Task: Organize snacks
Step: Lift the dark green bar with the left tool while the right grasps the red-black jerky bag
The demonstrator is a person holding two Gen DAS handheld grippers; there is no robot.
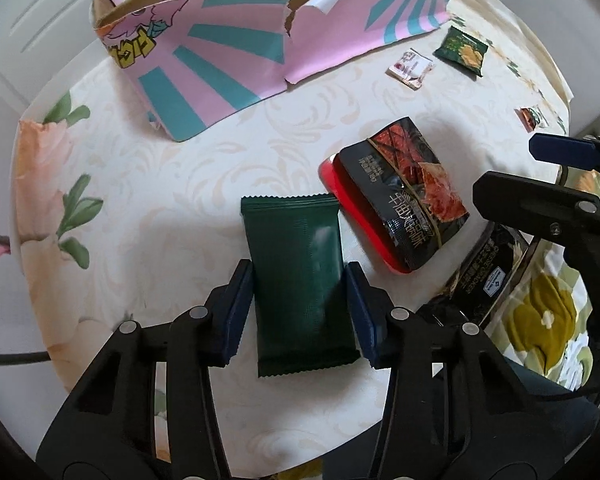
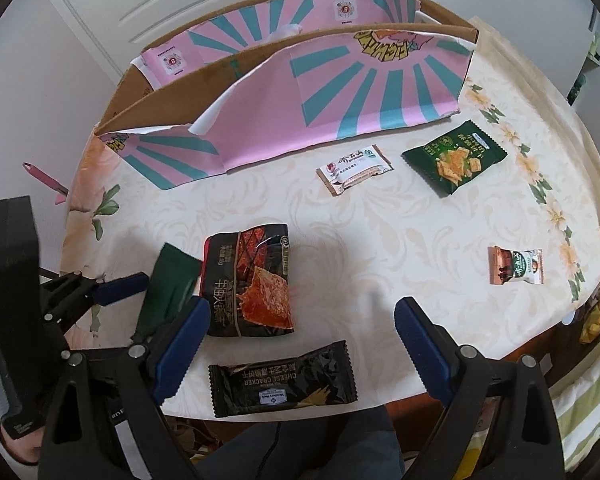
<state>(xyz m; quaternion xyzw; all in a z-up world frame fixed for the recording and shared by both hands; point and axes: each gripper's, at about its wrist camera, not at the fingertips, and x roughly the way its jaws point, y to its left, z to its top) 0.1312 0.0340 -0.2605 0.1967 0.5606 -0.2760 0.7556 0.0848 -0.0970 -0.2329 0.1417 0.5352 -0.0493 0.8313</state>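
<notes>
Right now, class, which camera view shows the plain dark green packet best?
The left wrist view: the dark green packet lies whole and central between the left gripper fingers. The right wrist view shows only a narrow slanted part of it, partly behind the right gripper's finger.

Cheese cracker pack (image 1: 486,276) partly behind right gripper (image 1: 540,172).

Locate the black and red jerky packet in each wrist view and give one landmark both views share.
Left wrist view: the black and red jerky packet lies right of centre, just right of the dark green packet.
Right wrist view: it sits left of centre, above the cheese cracker packet.
Shared landmark: the pink and teal box behind the snacks.
</notes>
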